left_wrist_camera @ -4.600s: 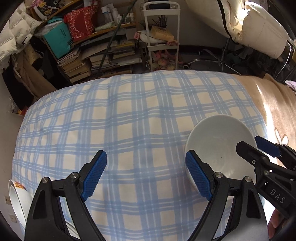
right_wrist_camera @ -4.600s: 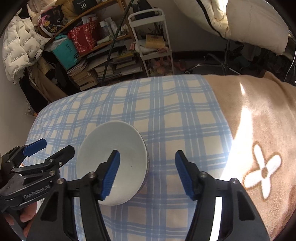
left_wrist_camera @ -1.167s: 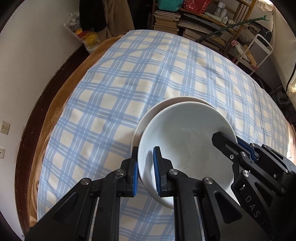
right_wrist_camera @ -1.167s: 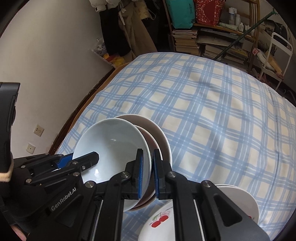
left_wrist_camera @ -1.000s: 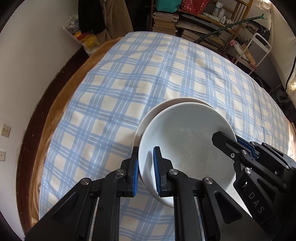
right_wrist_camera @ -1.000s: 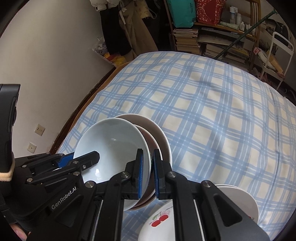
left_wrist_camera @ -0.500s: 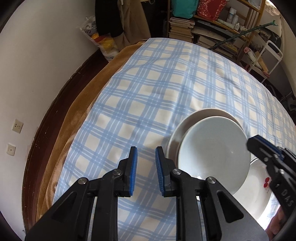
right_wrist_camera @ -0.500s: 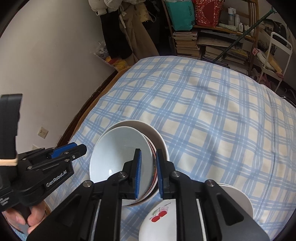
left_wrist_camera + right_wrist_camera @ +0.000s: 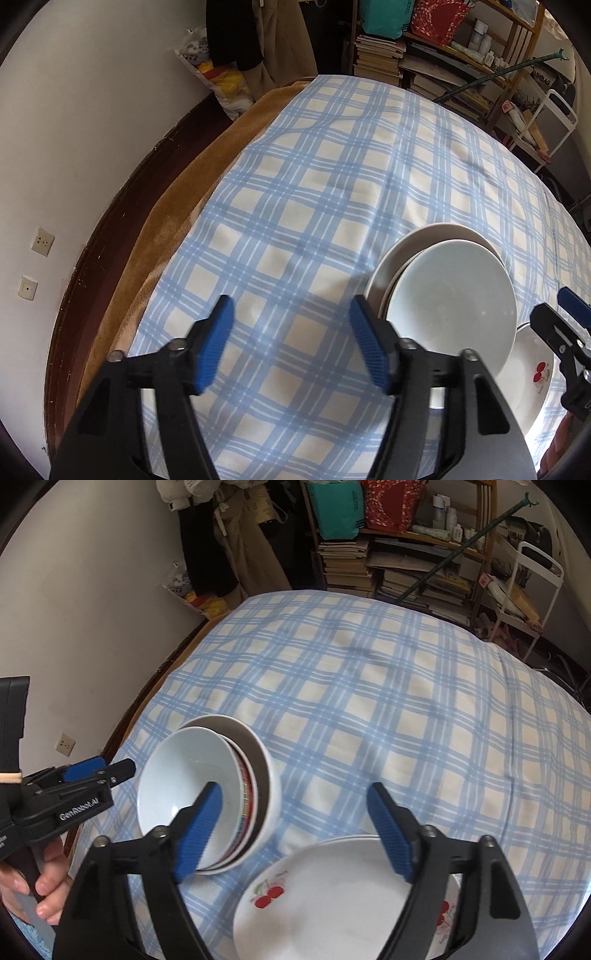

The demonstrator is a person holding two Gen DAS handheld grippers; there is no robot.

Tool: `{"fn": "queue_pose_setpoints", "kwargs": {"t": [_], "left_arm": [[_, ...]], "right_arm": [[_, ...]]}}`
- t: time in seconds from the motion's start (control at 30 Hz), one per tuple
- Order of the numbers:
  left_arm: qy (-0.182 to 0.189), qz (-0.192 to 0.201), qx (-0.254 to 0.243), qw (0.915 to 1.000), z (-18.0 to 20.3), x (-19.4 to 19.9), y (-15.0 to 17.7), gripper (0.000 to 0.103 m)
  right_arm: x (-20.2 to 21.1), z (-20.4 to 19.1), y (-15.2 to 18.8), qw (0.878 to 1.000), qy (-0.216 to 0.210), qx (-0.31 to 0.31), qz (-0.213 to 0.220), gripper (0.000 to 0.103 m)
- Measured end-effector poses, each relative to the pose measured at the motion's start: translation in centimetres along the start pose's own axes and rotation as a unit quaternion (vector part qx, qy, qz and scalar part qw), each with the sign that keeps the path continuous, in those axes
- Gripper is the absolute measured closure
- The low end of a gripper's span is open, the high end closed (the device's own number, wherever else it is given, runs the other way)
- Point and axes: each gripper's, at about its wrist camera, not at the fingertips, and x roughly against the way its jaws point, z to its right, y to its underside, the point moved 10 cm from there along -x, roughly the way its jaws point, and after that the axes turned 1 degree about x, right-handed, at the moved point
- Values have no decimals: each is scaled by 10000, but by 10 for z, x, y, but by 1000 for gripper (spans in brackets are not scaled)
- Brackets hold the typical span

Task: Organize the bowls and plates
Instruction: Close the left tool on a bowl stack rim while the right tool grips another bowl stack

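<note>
Left wrist view: my left gripper [image 9: 290,341], clamped on the white bowl [image 9: 452,306] rim a second ago, is off it now, jaws opening over bare checked cloth [image 9: 332,177]. Bowl sits nested in the bowl stack [image 9: 402,254], right of my fingers.

Right wrist view: right gripper [image 9: 295,832] jaws opening too, wide, nothing pressed between them. Only this view shows the red-patterned middle bowl [image 9: 248,786], cherry plates [image 9: 332,897] touching the stack, and the hand [image 9: 40,886] holding the left gripper.

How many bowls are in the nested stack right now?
3 visible: a white bowl on top, a red-patterned bowl beneath it, and a cream outer bowl at the bottom, on the checked cloth. More could be hidden inside.
</note>
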Motion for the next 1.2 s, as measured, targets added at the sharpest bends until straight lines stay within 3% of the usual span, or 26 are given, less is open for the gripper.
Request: {"fn": "queue_pose_setpoints", "kwargs": {"t": [0.07, 0.17, 0.23, 0.93, 1.0, 1.07, 1.2], "left_arm": [[-99, 44, -42, 9999, -3, 0, -1, 28], [-213, 81, -73, 9997, -8, 1, -2, 17], [-188, 33, 5, 9998, -12, 0, -1, 16], [549, -474, 207, 9972, -3, -21, 10, 15], [525, -481, 164, 9973, -1, -22, 11, 15], [521, -475, 146, 9974, 0, -22, 11, 15], [529, -476, 164, 9973, 0, -22, 11, 15]], "right_arm": [[2, 6, 1, 10000, 12, -31, 31, 1], [5, 14, 0, 9999, 39, -41, 98, 0], [5, 18, -1, 9999, 117, -11, 121, 0], [-16, 33, 7, 9990, 349, -225, -192, 0], [-18, 32, 7, 9989, 266, -317, -198, 6], [-22, 29, 9, 9986, 58, -425, -324, 22], [-29, 22, 14, 9980, -39, -415, -477, 38]]}}
